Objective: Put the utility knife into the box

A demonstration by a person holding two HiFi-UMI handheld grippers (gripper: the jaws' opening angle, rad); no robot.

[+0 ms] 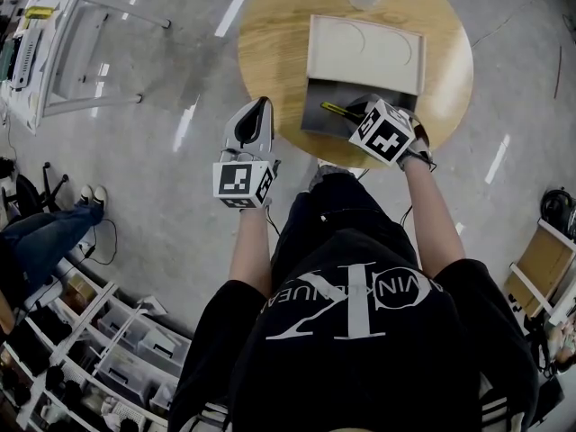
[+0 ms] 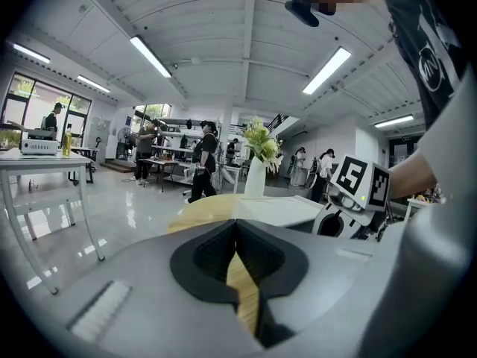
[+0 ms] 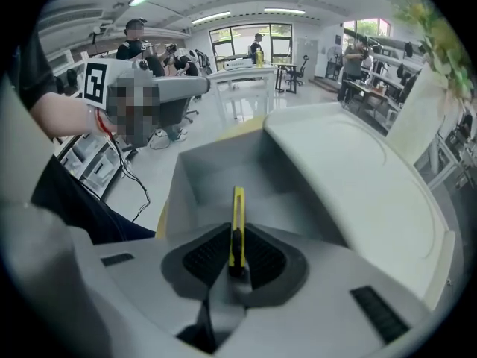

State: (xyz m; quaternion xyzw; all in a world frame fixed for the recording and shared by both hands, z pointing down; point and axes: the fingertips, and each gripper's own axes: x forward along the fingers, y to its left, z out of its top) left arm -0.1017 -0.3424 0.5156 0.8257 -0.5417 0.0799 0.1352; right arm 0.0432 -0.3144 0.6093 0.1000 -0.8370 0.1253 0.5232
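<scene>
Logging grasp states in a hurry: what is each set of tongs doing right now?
Left gripper: tongs closed, holding nothing.
Right gripper: tongs closed on the yellow utility knife, over the open box.

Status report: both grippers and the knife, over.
Right gripper shut on utility knife, over the open box. Left gripper shut, empty, at the table edge. Nothing seen blocking the box.

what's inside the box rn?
The visible grey floor and walls of the box are bare. The utility knife, clamped in the right gripper, pokes over the opening, not released. The gripper's body covers the near floor, so that part is unknown.
</scene>
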